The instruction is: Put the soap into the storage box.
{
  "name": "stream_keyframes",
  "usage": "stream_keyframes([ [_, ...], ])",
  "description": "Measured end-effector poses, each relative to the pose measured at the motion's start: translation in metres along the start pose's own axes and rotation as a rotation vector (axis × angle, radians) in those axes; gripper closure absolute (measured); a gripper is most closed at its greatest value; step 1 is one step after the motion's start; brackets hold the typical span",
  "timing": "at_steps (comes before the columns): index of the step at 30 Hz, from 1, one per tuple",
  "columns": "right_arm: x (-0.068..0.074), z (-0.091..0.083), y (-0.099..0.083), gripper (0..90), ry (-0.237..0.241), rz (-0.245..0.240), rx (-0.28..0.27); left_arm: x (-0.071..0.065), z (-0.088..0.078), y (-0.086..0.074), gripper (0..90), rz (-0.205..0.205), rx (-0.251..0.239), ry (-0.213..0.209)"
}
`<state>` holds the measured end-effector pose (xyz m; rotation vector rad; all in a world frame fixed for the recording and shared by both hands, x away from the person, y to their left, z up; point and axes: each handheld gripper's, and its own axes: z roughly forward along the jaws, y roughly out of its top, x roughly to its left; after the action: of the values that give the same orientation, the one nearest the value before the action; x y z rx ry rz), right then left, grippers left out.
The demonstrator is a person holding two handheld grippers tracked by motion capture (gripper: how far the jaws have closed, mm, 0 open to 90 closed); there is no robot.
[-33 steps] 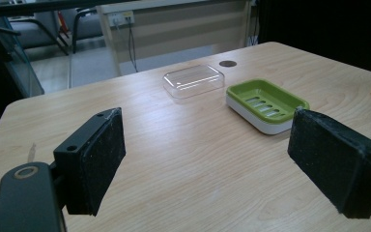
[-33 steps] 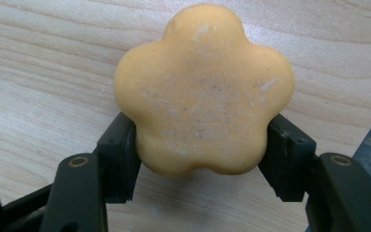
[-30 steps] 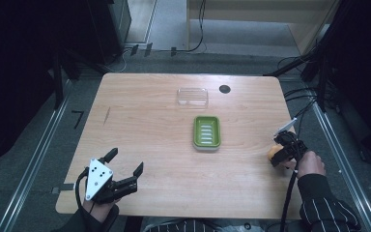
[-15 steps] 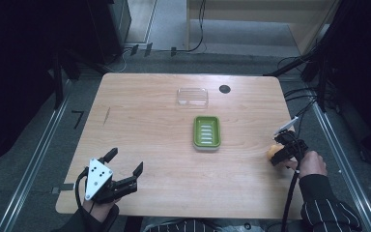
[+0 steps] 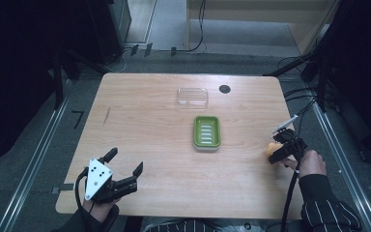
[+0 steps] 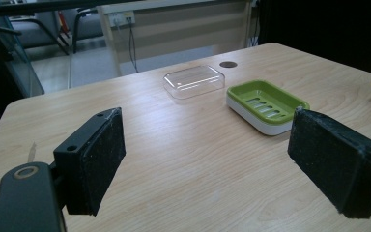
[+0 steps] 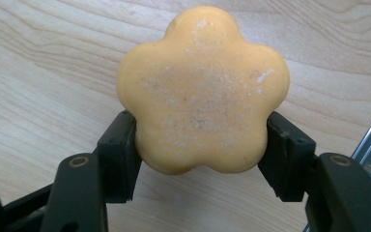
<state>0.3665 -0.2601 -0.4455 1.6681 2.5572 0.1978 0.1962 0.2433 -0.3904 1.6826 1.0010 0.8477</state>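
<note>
the right gripper (image 7: 200, 159) is closed on a flower-shaped orange soap (image 7: 203, 92), one pad against each side of its lower lobes, as the right gripper view shows. in the high view the soap (image 5: 272, 149) sits close to the table's right edge, about halfway along it, with the right gripper (image 5: 281, 153) reaching in from that edge; whether the bar rests on the wood or is just clear of it cannot be told. the green soap dish (image 5: 206, 132) stands near the middle of the table (image 5: 140, 121), well apart from the soap, and a clear plastic lid (image 5: 192, 96) lies beyond it toward the far edge.

the left gripper (image 5: 125, 169) hovers at the near left corner with its jaws spread wide and nothing between them; its pads (image 6: 99, 157) frame the dish (image 6: 265, 104) and lid (image 6: 193, 81) in the left gripper view.

the soap looks like a stiff, dense bar, fairly light for its size, with a dry, chalky, scuffed face. it is likely to be slick on its rounded lobes, so a grip in the notches between lobes, as now, should hold better than one across the bulges. pressing too hard could dent or chip a lobe, and a tilt could let it slide out forward.
</note>
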Motion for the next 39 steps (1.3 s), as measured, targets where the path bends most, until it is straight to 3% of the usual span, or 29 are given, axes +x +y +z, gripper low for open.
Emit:
stream_keyframes([
  [18,0.032,-0.009,0.013,39.7,0.004,-0.109,-0.038,0.000,0.000,0.000,13.7,0.003,0.003,-0.001],
  [39,0.056,-0.013,0.026,39.7,0.015,-0.193,-0.054,0.000,0.001,0.000,13.7,0.006,0.003,0.000],
])
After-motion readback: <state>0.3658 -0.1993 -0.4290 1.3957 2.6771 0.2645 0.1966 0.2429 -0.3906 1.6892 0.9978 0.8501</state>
